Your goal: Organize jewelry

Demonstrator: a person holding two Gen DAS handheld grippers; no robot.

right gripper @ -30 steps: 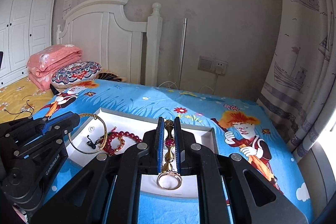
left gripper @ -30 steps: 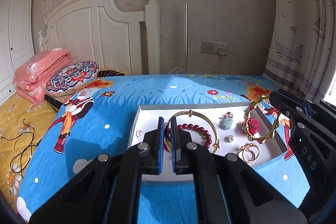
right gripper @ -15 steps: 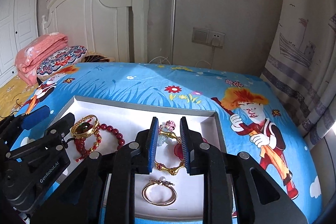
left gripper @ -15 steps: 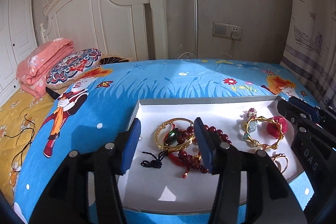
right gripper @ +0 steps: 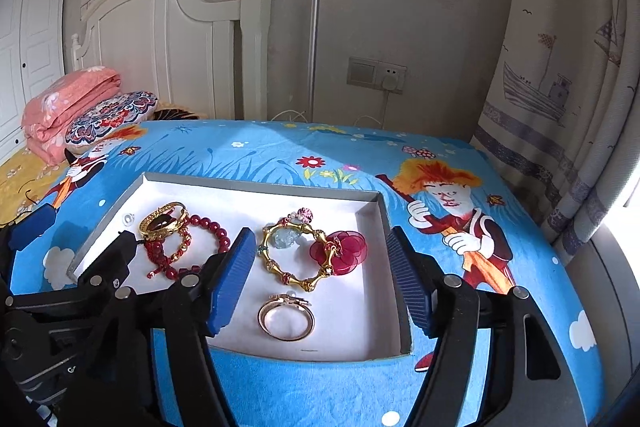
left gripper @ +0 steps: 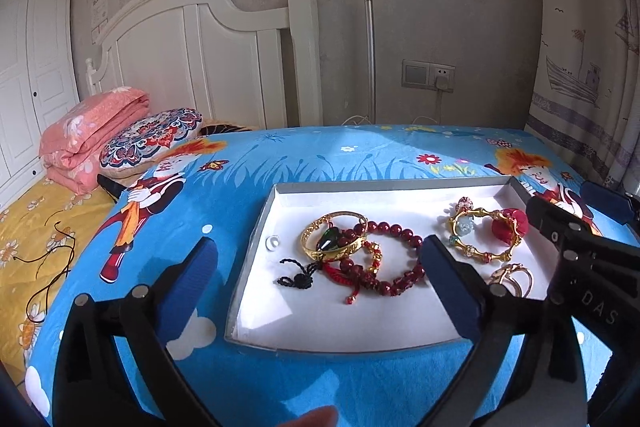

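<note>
A shallow white tray [left gripper: 256, 263] [right gripper: 384, 227] lies on the blue cartoon cloth. In it lie a gold bangle with a dark stone [left gripper: 334, 241] [right gripper: 164, 221], a red bead bracelet [left gripper: 394, 259] [right gripper: 208, 231], a gold bamboo-style bracelet with a red flower [left gripper: 480, 235] [right gripper: 304, 255] and a plain gold bangle [right gripper: 286, 319] [left gripper: 512, 277]. My left gripper [left gripper: 316, 291] is open and empty above the tray's left half. My right gripper [right gripper: 324, 283] is open and empty above the tray's right half.
The cloth-covered table [right gripper: 500, 227] stands beside a bed with a white headboard [left gripper: 200, 67], a folded pink blanket [left gripper: 92, 135] and a patterned pillow [left gripper: 152, 135]. A curtain [right gripper: 560, 107] hangs at the right. A wall socket [right gripper: 376, 75] is behind.
Both grippers were shut on jewelry a second ago; they have opened wide and drawn back. The bangle and beads and the bamboo bracelet now lie in the tray.
</note>
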